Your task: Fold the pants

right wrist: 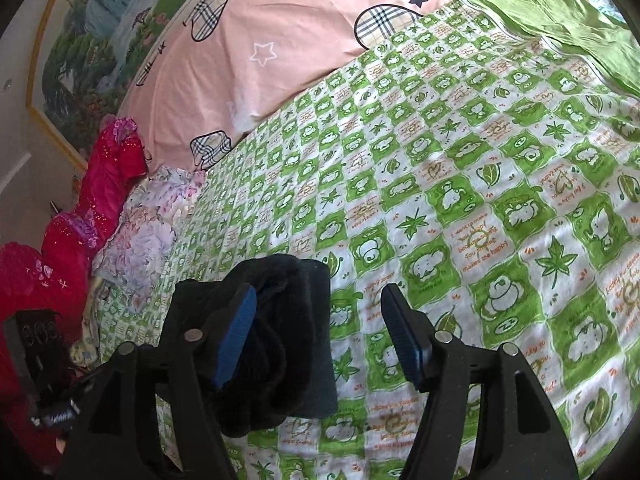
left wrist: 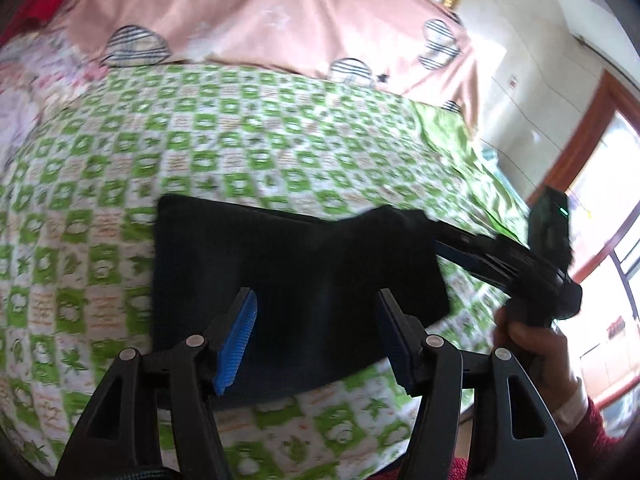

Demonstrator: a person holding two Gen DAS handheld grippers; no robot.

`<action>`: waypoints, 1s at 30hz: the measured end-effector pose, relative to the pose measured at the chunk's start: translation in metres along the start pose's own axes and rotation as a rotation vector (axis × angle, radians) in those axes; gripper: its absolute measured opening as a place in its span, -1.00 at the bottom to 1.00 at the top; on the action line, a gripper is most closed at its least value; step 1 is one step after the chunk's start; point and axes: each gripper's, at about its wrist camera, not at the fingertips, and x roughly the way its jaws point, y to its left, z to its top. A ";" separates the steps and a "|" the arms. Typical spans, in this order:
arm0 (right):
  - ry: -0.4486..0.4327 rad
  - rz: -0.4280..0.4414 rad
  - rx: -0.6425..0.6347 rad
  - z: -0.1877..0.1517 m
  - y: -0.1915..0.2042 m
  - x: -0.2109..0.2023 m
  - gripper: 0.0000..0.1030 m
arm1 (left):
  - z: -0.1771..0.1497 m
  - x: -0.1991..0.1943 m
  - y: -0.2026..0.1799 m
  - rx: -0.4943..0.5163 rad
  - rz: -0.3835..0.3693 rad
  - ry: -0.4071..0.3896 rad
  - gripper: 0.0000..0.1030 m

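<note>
Pants (left wrist: 296, 284), folded dark, lie on the green-checked bedsheet (left wrist: 240, 148); left gripper (left wrist: 316, 312) and right gripper (right wrist: 318, 312) both gape above them, empty.

pants (left wrist: 288, 280) on sheet (left wrist: 240, 148), quilt (left wrist: 280, 12) behind

A home bedroom, from where I'm sitting.

I'm looking across a bed spread with a green-and-white cartoon sheet (right wrist: 460, 184), a pink quilt (right wrist: 280, 40) bunched at the top of the frame, a gold-framed landscape painting (right wrist: 92, 52) upper left, and a wood-framed window (left wrist: 592, 152) far right.
</note>
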 end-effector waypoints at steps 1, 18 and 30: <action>0.002 -0.003 -0.001 -0.001 0.001 0.000 0.34 | 0.001 0.000 0.006 -0.011 0.011 -0.003 0.25; 0.029 -0.014 0.009 -0.010 0.012 0.010 0.45 | 0.026 0.052 0.087 -0.185 0.068 0.124 0.56; 0.036 0.038 0.035 -0.013 0.009 0.012 0.56 | 0.025 0.057 0.091 -0.235 0.021 0.137 0.56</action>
